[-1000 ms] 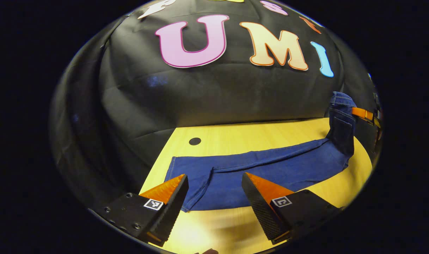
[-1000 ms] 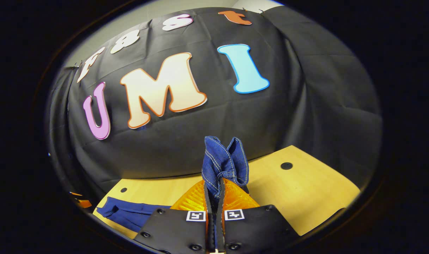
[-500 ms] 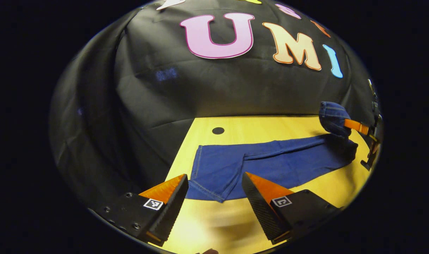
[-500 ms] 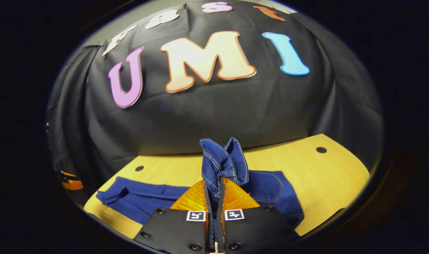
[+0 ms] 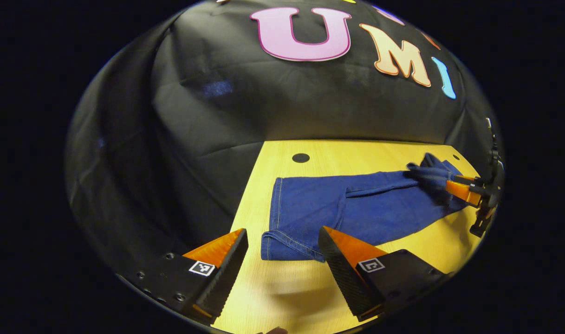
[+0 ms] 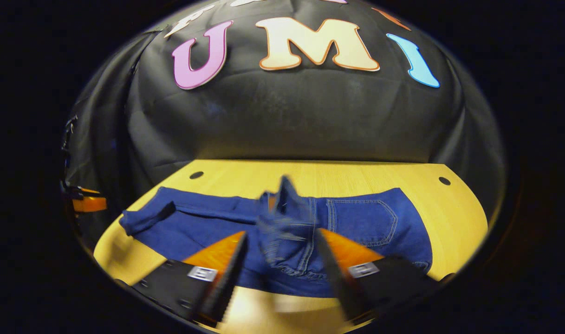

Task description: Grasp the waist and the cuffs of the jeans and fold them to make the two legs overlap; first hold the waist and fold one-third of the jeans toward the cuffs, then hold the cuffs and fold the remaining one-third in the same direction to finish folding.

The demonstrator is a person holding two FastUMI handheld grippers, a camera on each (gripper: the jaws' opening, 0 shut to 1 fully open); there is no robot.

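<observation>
Blue jeans point(image 5: 356, 208) lie lengthwise on the yellow wooden table point(image 5: 338, 155), one leg over the other. In the left gripper view the cuff end point(image 5: 287, 243) rests just beyond my left gripper point(image 5: 282, 230), which stands open above the table and holds nothing. In the right gripper view the waist part with a back pocket point(image 6: 366, 222) lies flat. A blurred bunch of waist fabric point(image 6: 282, 208) sits just beyond my right gripper point(image 6: 281, 233), whose fingers are spread open. The right gripper point(image 5: 468, 191) also shows at the jeans' far end.
Black cloth walls close in the table at the back and sides. Small dark holes mark the tabletop point(image 5: 301, 157) point(image 6: 444, 180). The left gripper point(image 6: 89, 203) appears at the far left edge of the right gripper view. Bare wood runs along the near edge point(image 6: 454, 218).
My right gripper came down from the air to the table and opened, letting go of the waist, which now lies on the jeans. The left gripper stayed open and drew nearer the cuffs.
</observation>
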